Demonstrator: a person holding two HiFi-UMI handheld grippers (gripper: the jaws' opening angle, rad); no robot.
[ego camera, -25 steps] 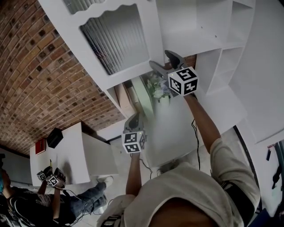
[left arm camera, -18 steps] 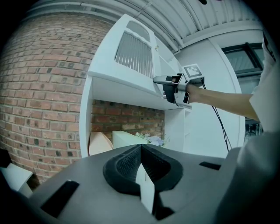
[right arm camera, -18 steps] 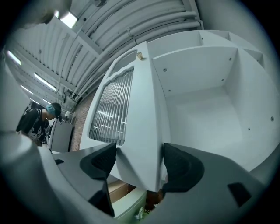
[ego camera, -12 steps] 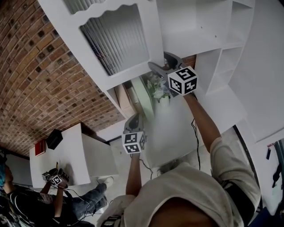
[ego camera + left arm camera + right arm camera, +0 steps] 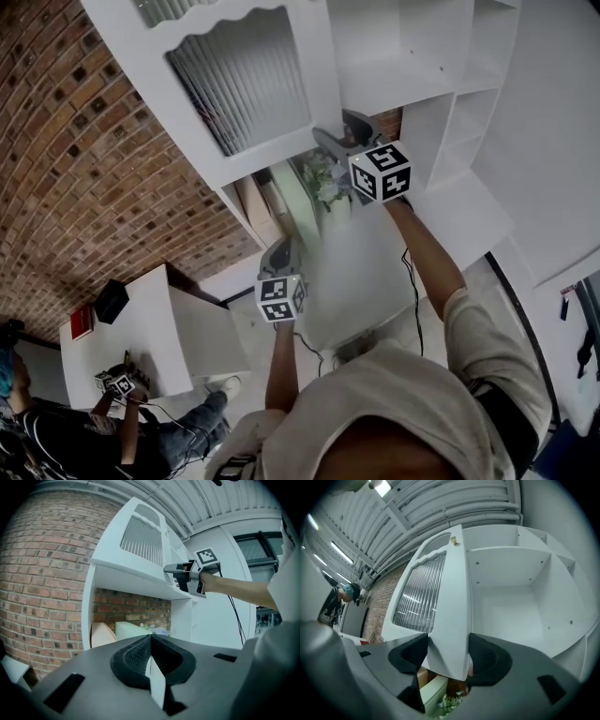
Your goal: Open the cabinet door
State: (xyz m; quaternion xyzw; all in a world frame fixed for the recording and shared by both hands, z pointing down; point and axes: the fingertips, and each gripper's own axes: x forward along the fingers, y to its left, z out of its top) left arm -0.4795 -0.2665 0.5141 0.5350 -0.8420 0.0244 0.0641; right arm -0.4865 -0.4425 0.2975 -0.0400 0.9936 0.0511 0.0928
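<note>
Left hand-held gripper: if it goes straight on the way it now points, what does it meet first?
Probably the small white flowers beside the pale green box, in the open lower compartment of the white cabinet. Depth is unclear, but the way before them looks free.

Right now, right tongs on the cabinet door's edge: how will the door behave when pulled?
The cabinet door likely swings as one rigid panel: thick white frame. Its ribbed pane looks like glass, so possibly fragile. The right tongs, jaws just closing on its smooth painted edge, might slip.
</note>
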